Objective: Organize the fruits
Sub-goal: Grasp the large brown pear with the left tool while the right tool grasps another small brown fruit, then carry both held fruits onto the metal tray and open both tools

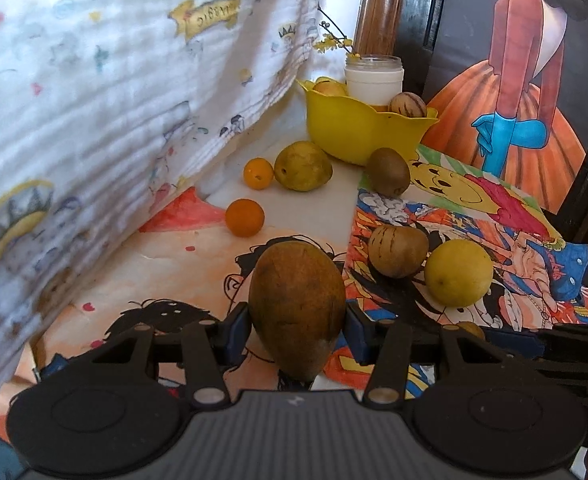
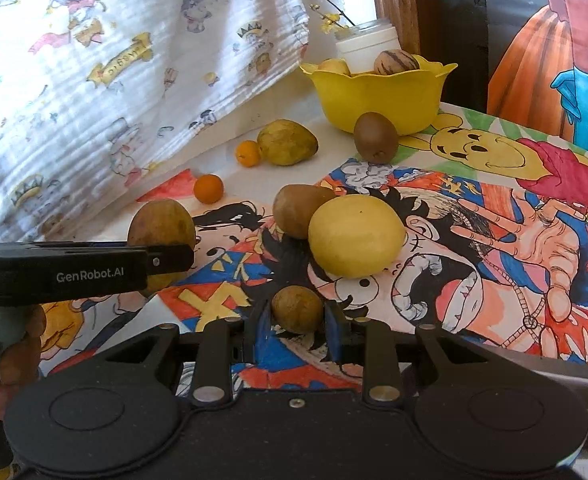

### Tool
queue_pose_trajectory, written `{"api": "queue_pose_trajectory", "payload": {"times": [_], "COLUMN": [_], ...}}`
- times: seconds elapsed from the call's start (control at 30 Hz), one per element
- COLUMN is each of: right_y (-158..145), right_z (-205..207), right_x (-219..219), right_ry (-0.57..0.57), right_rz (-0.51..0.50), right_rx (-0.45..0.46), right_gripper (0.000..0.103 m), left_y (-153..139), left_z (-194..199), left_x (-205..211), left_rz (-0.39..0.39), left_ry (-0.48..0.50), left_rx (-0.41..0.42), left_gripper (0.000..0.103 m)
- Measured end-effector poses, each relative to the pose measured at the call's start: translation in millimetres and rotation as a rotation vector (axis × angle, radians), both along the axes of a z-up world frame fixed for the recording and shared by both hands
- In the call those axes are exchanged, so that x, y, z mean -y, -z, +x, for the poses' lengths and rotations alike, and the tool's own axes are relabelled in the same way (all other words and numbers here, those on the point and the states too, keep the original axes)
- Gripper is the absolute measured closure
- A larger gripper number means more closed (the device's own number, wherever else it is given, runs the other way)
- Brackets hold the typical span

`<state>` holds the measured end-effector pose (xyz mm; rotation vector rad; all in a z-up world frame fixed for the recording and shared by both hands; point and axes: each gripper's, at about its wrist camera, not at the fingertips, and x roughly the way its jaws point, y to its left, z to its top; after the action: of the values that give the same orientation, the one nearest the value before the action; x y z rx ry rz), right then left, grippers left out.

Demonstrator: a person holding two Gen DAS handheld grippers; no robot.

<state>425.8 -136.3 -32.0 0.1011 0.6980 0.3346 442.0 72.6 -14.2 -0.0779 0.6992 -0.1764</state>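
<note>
My left gripper (image 1: 297, 330) is shut on a large brown oval fruit (image 1: 297, 308), held near the table's front; it also shows in the right wrist view (image 2: 161, 229). My right gripper (image 2: 297, 322) is shut on a small brown round fruit (image 2: 297, 309). A yellow bowl (image 1: 368, 128) (image 2: 378, 96) at the back holds a striped fruit (image 1: 408, 105) and a yellow one. Loose on the table lie a lemon (image 1: 458, 272) (image 2: 356, 236), a striped brown fruit (image 1: 398, 251), a kiwi (image 1: 388, 171) (image 2: 375, 137), a green-yellow mango (image 1: 302, 166) (image 2: 287, 142) and two small oranges (image 1: 244, 217) (image 1: 258, 173).
A white printed cloth (image 1: 93, 100) hangs along the left. A white jar (image 1: 374, 80) with a twig stands behind the bowl. A painted picture (image 1: 526, 80) leans at the back right. Coloured cartoon drawings (image 2: 494, 240) cover the table.
</note>
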Motion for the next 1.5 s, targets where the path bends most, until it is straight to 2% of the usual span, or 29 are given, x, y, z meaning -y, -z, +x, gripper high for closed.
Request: {"api": "queue_pose_trajectory", "payload": {"times": [0.3,0.77,1.13,1.5], "right_y": [-10.3,-44.2,-55.5,-40.2], "right_z": [-15.1,-64.2,-117.6,-150.1], "right_x": [-2.2,30.8,85.1,140.8], "right_ry": [-0.014,0.027,0.098,0.186], "right_rz": [0.012,0.085,0.099,0.052], "right_rx": [0.013,0.086,0.126,0.132], "right_gripper": [0.072,0.072,0.072,0.072], "left_y": [-8.0,-41.7,-58.2,-46.0], "left_z": [-19.3,-65.9,-105.0,-128.5], "left_x": [-4.4,10.1,53.4,104.6], "left_rz": [0.005,-0.013,-0.045,-0.072], "left_ry": [-0.048,-0.028,0.028,0.11], "left_rx": [0.037,0.098,0.105,0.052], "left_gripper": [0.05,0.05,0.049,0.049]}}
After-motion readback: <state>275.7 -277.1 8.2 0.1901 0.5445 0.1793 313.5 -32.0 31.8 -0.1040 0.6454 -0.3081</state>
